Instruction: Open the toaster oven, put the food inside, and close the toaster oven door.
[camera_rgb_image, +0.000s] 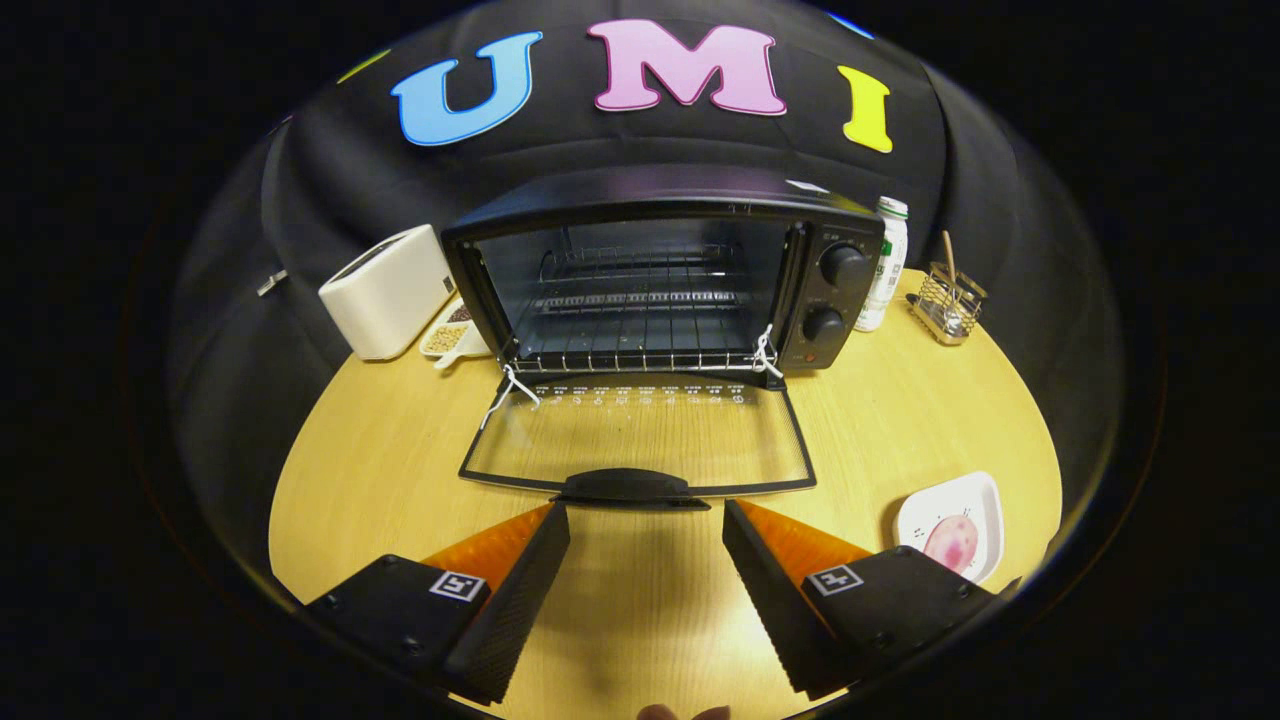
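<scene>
Door (640, 440) of the toaster oven (665, 270) is already down flat on the wooden table (900, 410), glass pane facing up, handle (632, 487) at the near edge. So step one looks done. Wire rack (640, 345) inside is bare, nothing on it as far as I can see. Food (950, 540), a pinkish round piece, sits on a small white plate (985, 495) on the table, off to the right of the oven door and near the table's edge. Loading the food and closing the door are both left.

Gripper (645, 525) has its fingers spread wide apart and holds nothing. The door handle is just ahead of the fingertips, roughly centred in the gap, not touching either finger from what shows. Bare tabletop lies between the fingers.

Plate with the food is beside the right finger, just outside it and slightly ahead of its base, well off the gripper's line. My read: the gripper needs to swing right and come down over the plate before anything goes into the oven.

Other stuff: white toaster (385, 290) left of the oven, a small dish (455, 330) tucked between the two, a bottle (885, 265) and a wire holder (950, 300) to the oven's right. None of it is in the way of the plate.
</scene>
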